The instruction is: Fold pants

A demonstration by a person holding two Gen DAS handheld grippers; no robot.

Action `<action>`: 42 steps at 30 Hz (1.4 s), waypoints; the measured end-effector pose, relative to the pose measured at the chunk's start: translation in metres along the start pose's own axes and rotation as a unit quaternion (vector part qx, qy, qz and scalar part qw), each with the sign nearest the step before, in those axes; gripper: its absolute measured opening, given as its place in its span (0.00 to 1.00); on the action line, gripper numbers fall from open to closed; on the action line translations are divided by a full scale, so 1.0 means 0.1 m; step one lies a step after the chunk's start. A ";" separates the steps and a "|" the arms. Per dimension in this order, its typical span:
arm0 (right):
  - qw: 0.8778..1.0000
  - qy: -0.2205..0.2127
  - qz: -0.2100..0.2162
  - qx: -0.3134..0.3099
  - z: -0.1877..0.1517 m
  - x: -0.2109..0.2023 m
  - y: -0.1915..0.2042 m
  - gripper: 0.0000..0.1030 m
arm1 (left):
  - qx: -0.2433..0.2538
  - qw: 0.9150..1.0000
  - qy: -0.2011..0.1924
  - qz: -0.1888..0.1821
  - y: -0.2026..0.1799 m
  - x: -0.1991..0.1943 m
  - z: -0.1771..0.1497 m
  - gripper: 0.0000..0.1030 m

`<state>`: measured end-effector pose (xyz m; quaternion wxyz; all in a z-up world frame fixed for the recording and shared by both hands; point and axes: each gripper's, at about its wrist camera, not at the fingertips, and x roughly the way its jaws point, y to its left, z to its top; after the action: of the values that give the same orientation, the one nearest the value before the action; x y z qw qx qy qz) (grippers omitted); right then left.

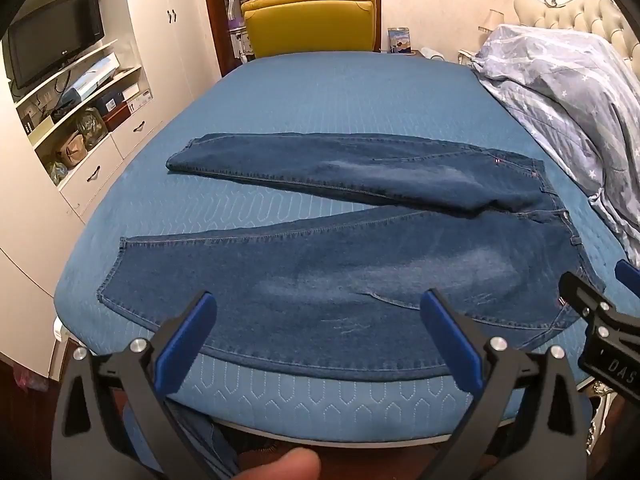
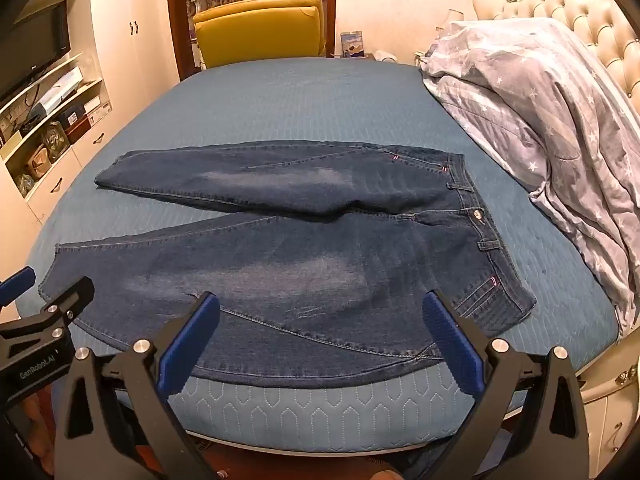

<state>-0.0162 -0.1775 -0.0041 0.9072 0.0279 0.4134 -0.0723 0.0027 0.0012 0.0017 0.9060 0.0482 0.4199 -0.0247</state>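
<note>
Both claws hang wide open over the near edge of the bed (image 1: 320,92), nothing between their blue pads, as the folding of a pair of jeans has yet to begin. The left claw (image 1: 318,332) faces the near leg at about the knee; the right claw (image 2: 320,332) faces the same leg nearer the waistband, and each tool shows at the edge of the other's view, so the two stand just beside one another.

The jeans (image 1: 360,272) lie spread flat on the bed, front side up, with the waistband (image 2: 476,208) toward the rumpled quilt (image 2: 540,112) at the head end and the hems toward the cabinet (image 1: 92,140) side. The legs are parted in a narrow V: the near leg runs along the bed's near edge, the far leg (image 1: 320,164) lies beyond it, and a wedge of bare cover shows between them.

No fold appears made. The cloth looks smoothed and laid out, which suggests the preparation is finished and the whole fold is left: by this reading, one leg must be brought over the other, then the doubled length folded across. Neither claw touches the denim. A fingertip (image 1: 296,466) of the person shows at the bottom of the left view.
</note>
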 end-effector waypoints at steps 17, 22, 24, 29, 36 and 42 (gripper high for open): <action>1.000 0.003 -0.001 -0.001 0.01 0.01 0.01 0.95 | 0.000 1.000 0.000 -0.005 0.00 0.01 0.00 0.99; 1.000 0.003 0.000 -0.001 0.01 0.01 0.02 0.95 | 0.001 1.000 0.001 -0.004 -0.01 0.01 -0.01 0.99; 1.000 0.004 0.000 -0.002 -0.01 0.00 0.03 0.95 | 0.001 1.000 0.001 -0.005 -0.01 0.01 -0.01 0.99; 1.000 0.004 0.000 -0.002 -0.01 0.01 0.03 0.95 | -0.001 1.000 0.004 -0.004 -0.01 0.02 -0.02 0.99; 1.000 0.005 0.000 -0.002 -0.01 0.01 0.02 0.95 | 0.000 1.000 0.005 -0.004 -0.02 0.03 -0.02 0.99; 1.000 0.006 0.002 -0.001 -0.02 0.02 0.01 0.95 | 0.000 1.000 0.005 -0.005 -0.02 0.03 -0.02 0.99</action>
<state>-0.0167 -0.1769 -0.0069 0.9048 0.0280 0.4190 -0.0701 0.0030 -0.0005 -0.0025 0.9036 0.0461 0.4248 -0.0288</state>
